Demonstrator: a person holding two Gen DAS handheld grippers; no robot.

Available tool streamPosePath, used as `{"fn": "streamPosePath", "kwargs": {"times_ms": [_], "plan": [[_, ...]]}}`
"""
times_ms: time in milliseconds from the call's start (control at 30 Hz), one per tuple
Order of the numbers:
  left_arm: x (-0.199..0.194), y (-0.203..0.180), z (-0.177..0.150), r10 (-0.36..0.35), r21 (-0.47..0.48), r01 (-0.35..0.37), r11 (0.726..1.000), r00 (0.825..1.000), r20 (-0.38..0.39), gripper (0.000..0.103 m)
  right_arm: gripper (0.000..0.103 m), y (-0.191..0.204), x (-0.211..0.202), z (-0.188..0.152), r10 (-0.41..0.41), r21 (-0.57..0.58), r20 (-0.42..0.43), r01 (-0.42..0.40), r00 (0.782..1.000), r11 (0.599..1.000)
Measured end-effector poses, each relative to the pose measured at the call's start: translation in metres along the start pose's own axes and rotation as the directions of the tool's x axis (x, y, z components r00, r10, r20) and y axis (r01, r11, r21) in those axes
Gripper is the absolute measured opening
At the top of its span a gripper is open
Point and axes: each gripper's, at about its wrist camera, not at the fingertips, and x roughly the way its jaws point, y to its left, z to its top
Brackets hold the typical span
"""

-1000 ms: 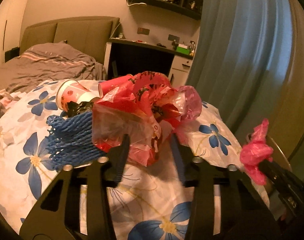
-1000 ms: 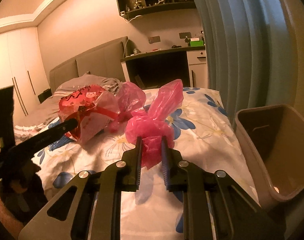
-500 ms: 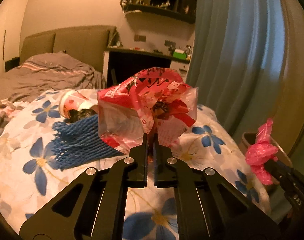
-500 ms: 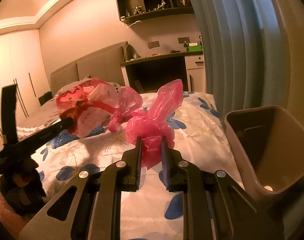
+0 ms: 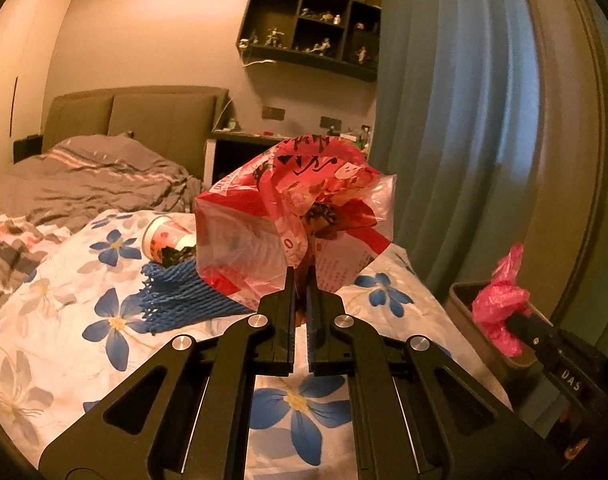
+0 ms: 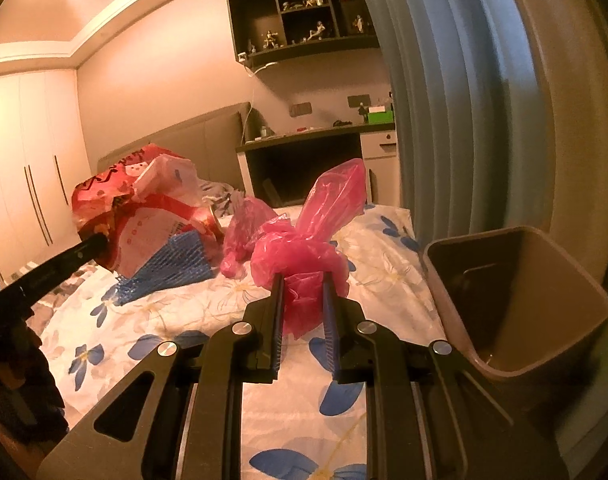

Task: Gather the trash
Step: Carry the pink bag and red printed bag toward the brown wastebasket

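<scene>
My left gripper point(image 5: 300, 276) is shut on a red and clear printed plastic bag point(image 5: 288, 220) and holds it above the flowered bedspread point(image 5: 64, 320); it also shows in the right wrist view point(image 6: 144, 216). My right gripper point(image 6: 302, 284) is shut on a pink plastic bag point(image 6: 307, 248), held above the bed, left of the brown trash bin point(image 6: 515, 292). In the left wrist view the pink bag point(image 5: 499, 304) hangs by the bin point(image 5: 463, 300). A blue foam net point(image 5: 176, 300), a paper cup point(image 5: 164, 240) and a second pink bag point(image 6: 244, 236) lie on the bed.
A grey duvet point(image 5: 84, 184) covers the head of the bed. A dark desk point(image 6: 311, 160) stands beyond the bed. A blue curtain point(image 5: 455, 140) hangs to the right, behind the bin.
My left gripper closed on the red printed bag and lifted it off the bed. My right gripper, still holding the pink bag, moved a little nearer the bin.
</scene>
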Motion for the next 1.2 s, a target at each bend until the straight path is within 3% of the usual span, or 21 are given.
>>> {"fn": "streamPosePath", "kwargs": {"times_ms": [533, 1200], "plan": [[-0.002, -0.035, -0.009, -0.06, 0.062, 0.061, 0.996, 0.998, -0.018, 0.003, 0.019, -0.006, -0.028, 0.005, -0.038, -0.002, 0.048, 0.039, 0.998, 0.999], [0.028, -0.101, -0.019, -0.158, 0.17, 0.168, 0.971, 0.985, -0.072, 0.003, 0.019, -0.061, -0.043, 0.007, -0.153, 0.065, 0.084, 0.148, 0.985, 0.987]]}}
